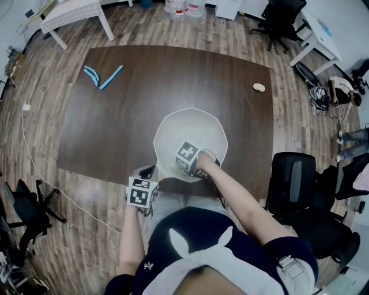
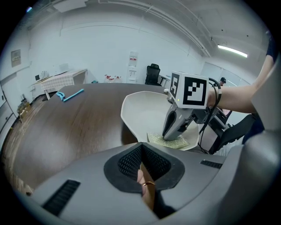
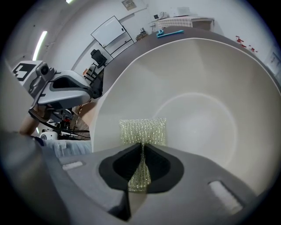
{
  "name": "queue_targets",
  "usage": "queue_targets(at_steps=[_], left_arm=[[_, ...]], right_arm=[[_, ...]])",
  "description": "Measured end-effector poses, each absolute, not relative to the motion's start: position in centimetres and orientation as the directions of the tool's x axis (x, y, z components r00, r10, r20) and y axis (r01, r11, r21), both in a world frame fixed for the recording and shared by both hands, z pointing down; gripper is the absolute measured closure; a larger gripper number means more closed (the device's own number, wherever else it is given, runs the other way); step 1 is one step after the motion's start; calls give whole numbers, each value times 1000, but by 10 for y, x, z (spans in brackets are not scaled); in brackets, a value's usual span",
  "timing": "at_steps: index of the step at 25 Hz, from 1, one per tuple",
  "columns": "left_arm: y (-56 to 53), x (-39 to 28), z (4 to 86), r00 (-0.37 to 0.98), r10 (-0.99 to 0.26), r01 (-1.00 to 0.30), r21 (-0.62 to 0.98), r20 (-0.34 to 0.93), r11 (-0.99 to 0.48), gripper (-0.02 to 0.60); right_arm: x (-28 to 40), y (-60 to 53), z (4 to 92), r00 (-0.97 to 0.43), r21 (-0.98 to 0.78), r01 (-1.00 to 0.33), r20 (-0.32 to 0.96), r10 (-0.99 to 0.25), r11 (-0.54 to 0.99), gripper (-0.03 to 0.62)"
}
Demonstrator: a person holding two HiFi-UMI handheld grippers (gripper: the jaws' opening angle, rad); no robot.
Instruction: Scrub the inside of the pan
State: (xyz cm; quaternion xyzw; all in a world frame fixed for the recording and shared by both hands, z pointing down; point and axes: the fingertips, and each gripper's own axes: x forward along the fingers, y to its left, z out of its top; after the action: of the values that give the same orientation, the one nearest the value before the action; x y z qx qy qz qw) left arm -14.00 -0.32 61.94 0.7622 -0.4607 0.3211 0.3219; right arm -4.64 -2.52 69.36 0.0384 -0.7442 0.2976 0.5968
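A white pan (image 1: 190,124) sits on the dark table near its front edge. My right gripper (image 1: 185,166) reaches down into it, shut on a yellow-green mesh scrub pad (image 3: 142,131). The pad lies flat against the pan's (image 3: 210,88) inner wall on the near side. Seen from the left gripper view, the right gripper (image 2: 169,135) presses the pad (image 2: 172,142) onto the pan's (image 2: 140,110) near inside. My left gripper (image 2: 142,151) is shut on the pan's tan handle (image 2: 146,183), which has a gold ring. In the head view the left gripper (image 1: 146,174) is left of the pan.
Blue tools (image 1: 101,76) lie at the table's far left, and a small pale object (image 1: 259,87) at the far right. A black office chair (image 1: 291,184) stands right of the person. A white table (image 1: 75,14) stands beyond on the wooden floor.
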Motion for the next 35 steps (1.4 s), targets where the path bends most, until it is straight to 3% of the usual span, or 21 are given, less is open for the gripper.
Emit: queue_targets(at_steps=[26,30,35], left_arm=[[-8,-136,620,382,-480,-900,199,790,-389,578],[-4,-134,618,393,-469,-899,225,791,-375,578],[-5,-136,618,389,-464,-902,226,796,-368,578]], right_arm=[[-67,-75,702,-313,-231,-432,945,95,872,563],[-80,-84,702,-369,-223,-420,928,59,880,563],[-90,-108,697,-390,-129,-382,920,-33,915,563]])
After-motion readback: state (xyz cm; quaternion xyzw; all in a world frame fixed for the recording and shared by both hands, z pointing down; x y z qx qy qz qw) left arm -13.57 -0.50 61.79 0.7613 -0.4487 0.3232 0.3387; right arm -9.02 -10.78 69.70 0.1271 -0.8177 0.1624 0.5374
